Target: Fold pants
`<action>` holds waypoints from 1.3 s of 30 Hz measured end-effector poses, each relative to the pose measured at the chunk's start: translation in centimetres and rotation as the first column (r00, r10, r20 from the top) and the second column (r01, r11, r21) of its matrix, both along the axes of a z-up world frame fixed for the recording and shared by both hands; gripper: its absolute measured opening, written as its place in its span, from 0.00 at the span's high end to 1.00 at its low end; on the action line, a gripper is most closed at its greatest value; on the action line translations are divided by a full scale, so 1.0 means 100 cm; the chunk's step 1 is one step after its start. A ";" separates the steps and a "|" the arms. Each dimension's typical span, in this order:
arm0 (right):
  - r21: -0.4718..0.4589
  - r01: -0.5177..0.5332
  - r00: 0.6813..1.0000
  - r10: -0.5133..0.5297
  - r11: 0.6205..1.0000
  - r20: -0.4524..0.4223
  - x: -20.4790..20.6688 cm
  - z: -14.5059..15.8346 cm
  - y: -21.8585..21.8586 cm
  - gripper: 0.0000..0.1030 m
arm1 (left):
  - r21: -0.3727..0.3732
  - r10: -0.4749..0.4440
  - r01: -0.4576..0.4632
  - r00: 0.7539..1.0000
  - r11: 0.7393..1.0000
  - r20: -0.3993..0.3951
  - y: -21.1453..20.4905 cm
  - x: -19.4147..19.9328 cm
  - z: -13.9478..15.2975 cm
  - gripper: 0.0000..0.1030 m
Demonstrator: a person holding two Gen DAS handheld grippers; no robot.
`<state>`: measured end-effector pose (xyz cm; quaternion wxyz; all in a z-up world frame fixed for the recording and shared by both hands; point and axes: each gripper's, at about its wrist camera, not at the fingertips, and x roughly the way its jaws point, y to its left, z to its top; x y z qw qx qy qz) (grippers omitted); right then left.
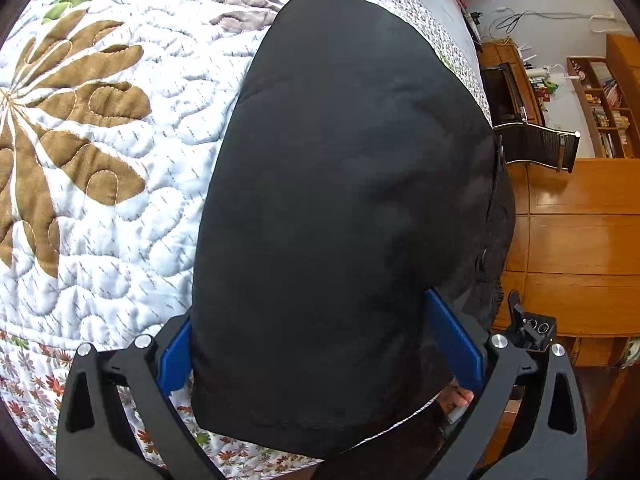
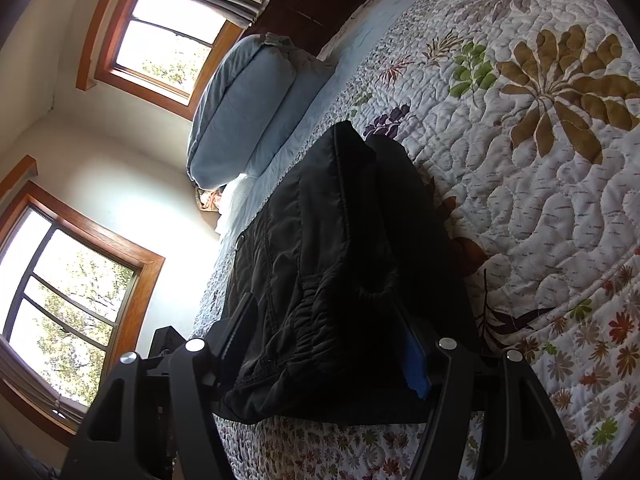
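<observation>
**Soft black pants, a gripper at each end**

The left gripper (image 1: 320, 360) has its blue pads (image 1: 454, 344) spread around a thick fold of the pants (image 1: 340, 200); whether they pinch it I cannot tell. The right gripper (image 2: 332, 356) stands spread around the gathered waistband (image 2: 320, 304), seemingly not pinching. The cloth looks light, limp and slightly slick, so it is best taken at waistband and hem. Matte black and faintly creased, the pants lie along the edge of the quilt (image 2: 540, 208)
</observation>
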<state>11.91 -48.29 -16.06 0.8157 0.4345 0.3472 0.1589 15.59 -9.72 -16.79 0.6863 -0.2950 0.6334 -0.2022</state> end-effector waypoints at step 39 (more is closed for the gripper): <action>-0.079 -0.296 0.940 0.276 0.952 -0.199 0.053 -0.019 0.009 0.03 | -0.007 -0.069 0.069 0.996 0.998 -0.054 -0.007 0.031 -0.007 0.06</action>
